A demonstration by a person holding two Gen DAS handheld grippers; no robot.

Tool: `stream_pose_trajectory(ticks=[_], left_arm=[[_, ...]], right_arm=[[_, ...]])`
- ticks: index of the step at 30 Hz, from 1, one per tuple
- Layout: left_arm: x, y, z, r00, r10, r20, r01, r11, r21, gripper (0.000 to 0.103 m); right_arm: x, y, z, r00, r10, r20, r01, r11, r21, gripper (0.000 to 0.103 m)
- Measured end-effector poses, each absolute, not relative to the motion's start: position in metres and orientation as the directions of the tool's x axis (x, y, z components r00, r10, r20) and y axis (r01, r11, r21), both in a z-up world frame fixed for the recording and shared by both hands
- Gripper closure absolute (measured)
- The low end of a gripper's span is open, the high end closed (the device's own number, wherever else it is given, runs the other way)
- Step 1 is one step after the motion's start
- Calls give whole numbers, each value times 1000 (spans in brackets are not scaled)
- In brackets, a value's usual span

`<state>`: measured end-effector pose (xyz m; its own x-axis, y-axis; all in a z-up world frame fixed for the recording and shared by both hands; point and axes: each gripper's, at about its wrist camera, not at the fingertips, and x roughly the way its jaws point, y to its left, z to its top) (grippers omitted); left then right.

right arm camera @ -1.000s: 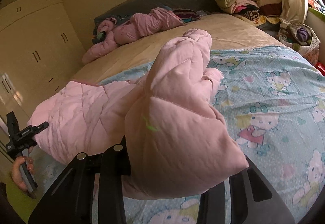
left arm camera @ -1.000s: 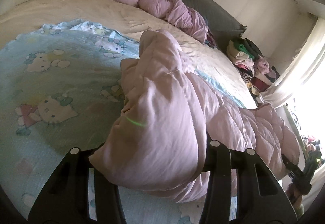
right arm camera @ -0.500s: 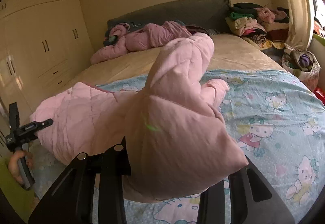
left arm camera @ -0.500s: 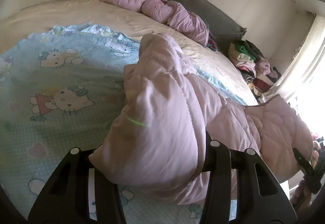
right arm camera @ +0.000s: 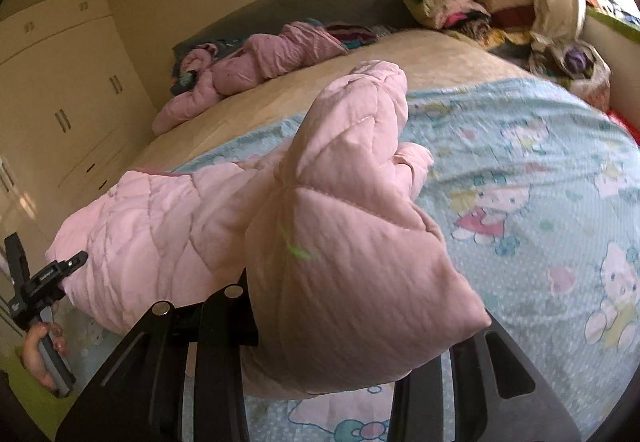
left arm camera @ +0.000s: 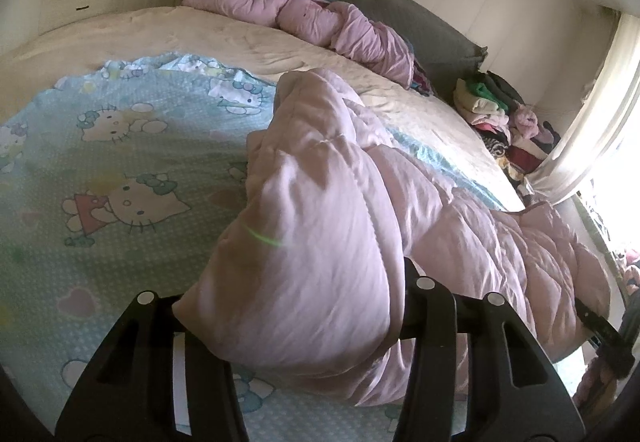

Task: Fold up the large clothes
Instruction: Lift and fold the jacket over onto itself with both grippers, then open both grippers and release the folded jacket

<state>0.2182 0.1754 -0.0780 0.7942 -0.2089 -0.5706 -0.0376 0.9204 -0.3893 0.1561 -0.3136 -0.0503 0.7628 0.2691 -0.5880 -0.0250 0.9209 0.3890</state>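
Left claw [left arm camera: 296, 306]: both black fingers are closed on a bunched fold of the pale pink quilted puffer jacket [left arm camera: 400, 209], which bulges out between them. To its left, the light blue cartoon-cat printed sheet [left arm camera: 120, 161] covers the near part of the bed; a cream bedspread [left arm camera: 200, 37] lies beyond it. The jacket spans from the left claw across to the right claw [right arm camera: 352, 326], sagging onto the sheet between them. Right claw: black fingers clamped on another padded fold of the same jacket. Farther right, a stack of folded multicoloured clothes [right arm camera: 452, 1] sits near the grey headboard [right arm camera: 320, 1].
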Motion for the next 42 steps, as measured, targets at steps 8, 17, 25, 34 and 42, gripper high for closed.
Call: stream_pose_trajectory(ticks=[8, 17, 25, 34, 42], left_arm=[[223, 176, -84, 787, -186, -588, -53, 930, -365, 60], [223, 177, -87, 782, -176, -597, -62, 933, -356, 57], [223, 179, -87, 776, -174, -606, -66, 933, -353, 56], [222, 179, -87, 776, -171, -607, -69, 934, -350, 52], [218, 178, -91, 771, -152, -618, -86, 937, -337, 28]], right_arm=[[169, -327, -82, 714, 271, -646, 88, 880, 466, 67], [178, -340, -106, 665, 312, -679, 205, 797, 568, 40], [168, -346, -99, 664, 351, -660, 225, 749, 623, 12], [149, -340, -78, 674, 172, -718, 234, 873, 429, 4], [130, -342, -60, 711, 74, -699, 207, 928, 310, 4]])
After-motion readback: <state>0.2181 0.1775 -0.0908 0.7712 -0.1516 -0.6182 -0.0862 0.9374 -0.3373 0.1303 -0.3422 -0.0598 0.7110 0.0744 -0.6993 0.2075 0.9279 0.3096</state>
